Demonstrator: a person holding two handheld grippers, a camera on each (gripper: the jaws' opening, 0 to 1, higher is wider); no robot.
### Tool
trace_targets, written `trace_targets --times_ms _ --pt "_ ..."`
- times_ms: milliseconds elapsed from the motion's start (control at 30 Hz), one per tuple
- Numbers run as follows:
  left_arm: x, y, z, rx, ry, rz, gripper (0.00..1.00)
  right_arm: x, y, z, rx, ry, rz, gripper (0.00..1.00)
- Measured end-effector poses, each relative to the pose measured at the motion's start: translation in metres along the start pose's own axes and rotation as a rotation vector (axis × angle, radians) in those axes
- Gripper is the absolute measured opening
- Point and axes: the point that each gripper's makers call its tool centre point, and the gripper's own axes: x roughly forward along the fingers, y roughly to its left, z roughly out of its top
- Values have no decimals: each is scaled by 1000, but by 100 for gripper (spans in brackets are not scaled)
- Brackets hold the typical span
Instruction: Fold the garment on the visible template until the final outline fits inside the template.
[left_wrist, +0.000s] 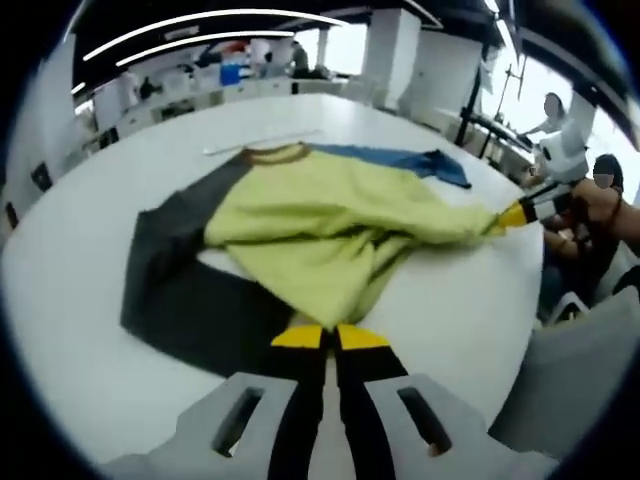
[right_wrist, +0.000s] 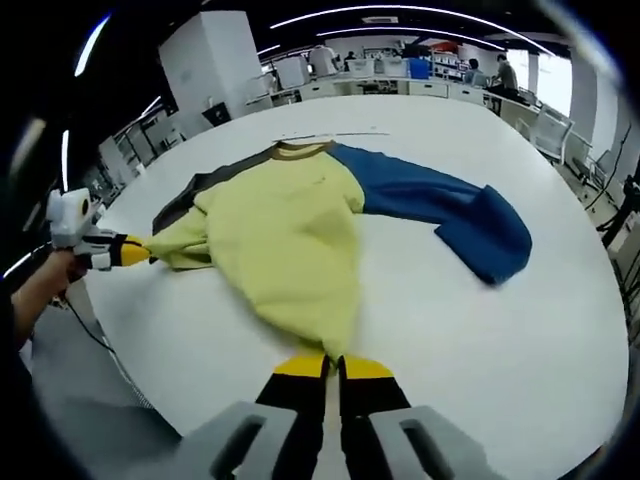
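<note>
A garment with a yellow-green body (left_wrist: 330, 225) (right_wrist: 290, 235), a brown collar and a blue sleeve (left_wrist: 410, 160) (right_wrist: 450, 210) lies on a white table (left_wrist: 90, 250) (right_wrist: 480, 330). A dark grey area (left_wrist: 185, 300) (right_wrist: 180, 208) lies beside and under it; I cannot tell whether it is a sleeve or the template. My left gripper (left_wrist: 330, 337) is shut on the garment's yellow-green edge, and it shows in the right gripper view at the far left (right_wrist: 135, 252). My right gripper (right_wrist: 335, 367) is shut on another part of the hem, and it shows in the left gripper view (left_wrist: 515, 214), pulling a corner taut.
A thin white strip (left_wrist: 262, 142) (right_wrist: 330, 133) lies on the table beyond the collar. A person (left_wrist: 600, 200) stands at the table's edge, with a hand (right_wrist: 40, 290) on the left gripper. Desks, chairs and other people stand far behind.
</note>
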Motion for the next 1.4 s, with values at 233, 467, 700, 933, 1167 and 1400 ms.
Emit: trace_targets --times_ms 233,467,700,933,1167,1400 --pt "-15 1 -15 17 45 9 0 -6 -1 -8 -24 35 39 0" --pt "-31 3 -30 -22 95 -5 0 -6 -5 -11 -47 52 56 0" --pt "-42 5 -46 -98 120 -11 0 -6 -6 -14 -35 61 71 0" --pt "-44 4 -59 -99 165 -2 0 -4 -3 -20 -39 76 68 0" --pt "-49 2 -70 -151 221 -11 0 -1 -4 -30 -71 109 61 0" --pt "-47 6 -75 -172 229 -15 0 6 -9 -36 -91 118 49 0"
